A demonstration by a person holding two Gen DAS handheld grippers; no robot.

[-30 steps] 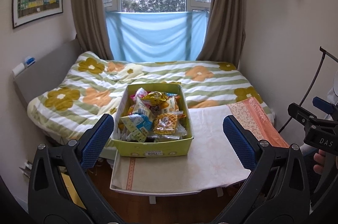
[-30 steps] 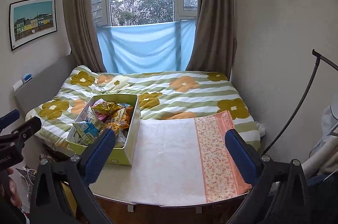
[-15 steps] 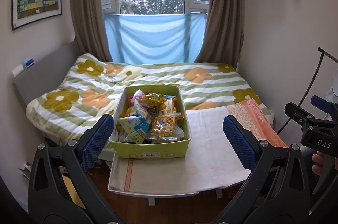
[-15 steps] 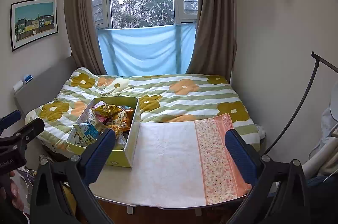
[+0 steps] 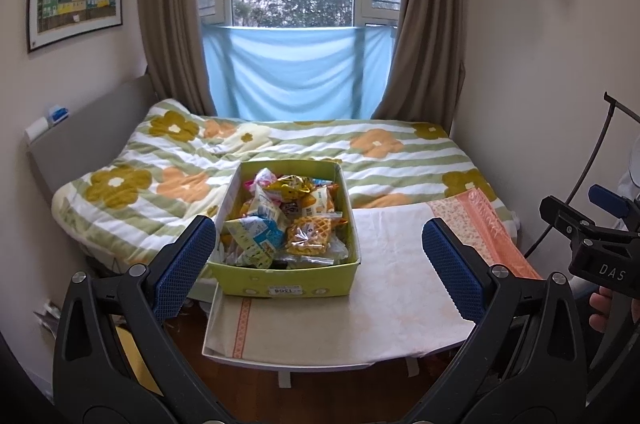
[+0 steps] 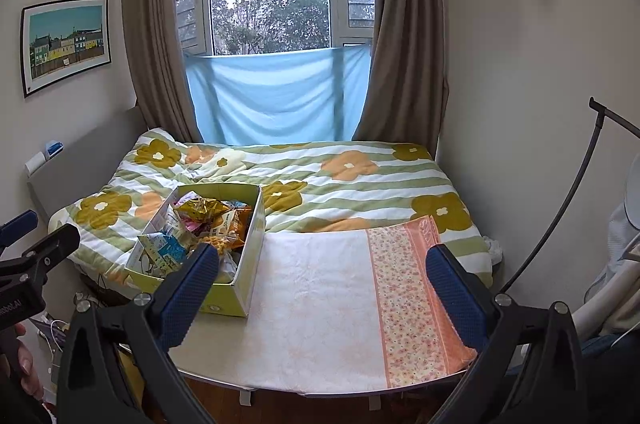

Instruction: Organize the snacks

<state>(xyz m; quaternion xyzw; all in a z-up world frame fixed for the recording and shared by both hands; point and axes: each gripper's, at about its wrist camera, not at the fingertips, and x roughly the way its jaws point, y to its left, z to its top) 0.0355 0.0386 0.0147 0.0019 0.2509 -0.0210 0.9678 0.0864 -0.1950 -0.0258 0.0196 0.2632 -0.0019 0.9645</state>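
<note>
We see the bed (image 5: 304, 151) under its flowered quilt filling the far side of the room, and against its near edge the cloth-covered tabletop (image 5: 400, 288), whose left part carries the yellow-green box (image 5: 286, 284). The snacks (image 5: 288, 220) lie heaped loose inside that box, packets overlapping at all angles; none lies on the cloth. That would fit either a pile waiting to be sorted or one already gathered in, and we cannot tell which. Our left gripper (image 5: 318, 264) hangs in front of the box with its blue fingers (image 5: 184, 264) spread wide and nothing between them, and our right gripper (image 6: 322, 290) faces the bare cloth, spread and empty likewise. We judge the main risk to lie in the box's place: in the left wrist view it stands near the table's left and bed-side edges, so a push could slide it off on the smooth cloth. The slippery, crinkled packets may also slip from a pinch, or one lifted packet may drag a neighbour over the rim. A waffle packet (image 5: 310, 238) on top looks brittle, so a hard squeeze could crush it. For writing, we read "DAS" on the right gripper's body (image 5: 608, 274), and an upside-down number that looks like "1308" on the small label (image 5: 283, 290); the packet print is too small.
</note>
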